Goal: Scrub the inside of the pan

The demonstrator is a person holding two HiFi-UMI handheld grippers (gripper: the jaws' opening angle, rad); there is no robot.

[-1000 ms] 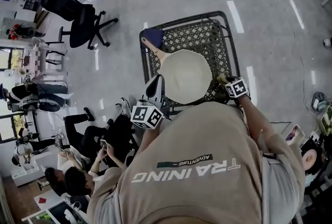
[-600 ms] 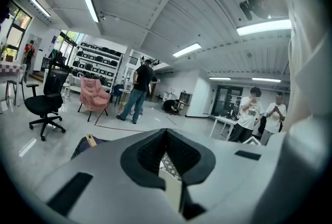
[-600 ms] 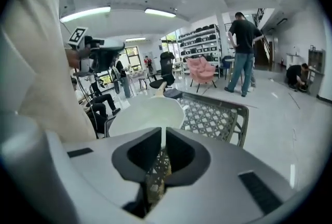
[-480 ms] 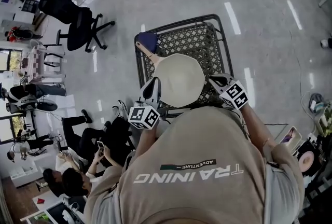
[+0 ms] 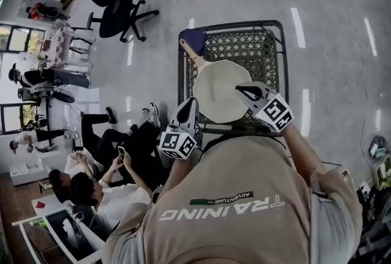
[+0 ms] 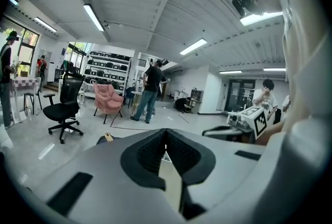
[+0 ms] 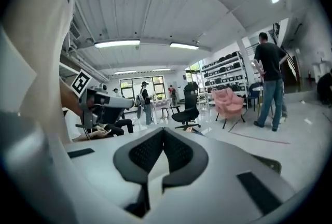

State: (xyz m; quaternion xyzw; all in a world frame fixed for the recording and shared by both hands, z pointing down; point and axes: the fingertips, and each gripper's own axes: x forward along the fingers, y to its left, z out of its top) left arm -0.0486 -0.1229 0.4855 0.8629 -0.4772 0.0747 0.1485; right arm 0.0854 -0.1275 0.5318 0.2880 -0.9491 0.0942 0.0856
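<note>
A cream pan [image 5: 220, 90] with a wooden handle [image 5: 194, 58] lies on the black mesh table [image 5: 244, 44]. A dark blue pad [image 5: 194, 38] sits at the end of the handle. My left gripper [image 5: 190, 101] hangs at the pan's near left rim, its jaws together with nothing in them. Over the near right rim my right gripper [image 5: 240, 90] is held up; its jaws have just been closing and are shut with nothing between them. In the left gripper view the pads [image 6: 150, 153] meet at the tip, and the right gripper [image 6: 248, 119] shows beyond them. The right gripper view shows its own shut jaws, with the left gripper [image 7: 104, 101] further off.
Two people [image 5: 98, 186] sit on the floor just left of the table. A black office chair [image 5: 113, 3] stands further back at the left. Grey floor surrounds the table on the far and right sides. A pink armchair [image 6: 106, 99] and standing people are further off.
My right gripper has risen from the table's right edge and swung in over the pan's right rim, its jaws now together. The left gripper shifted slightly toward the pan.
</note>
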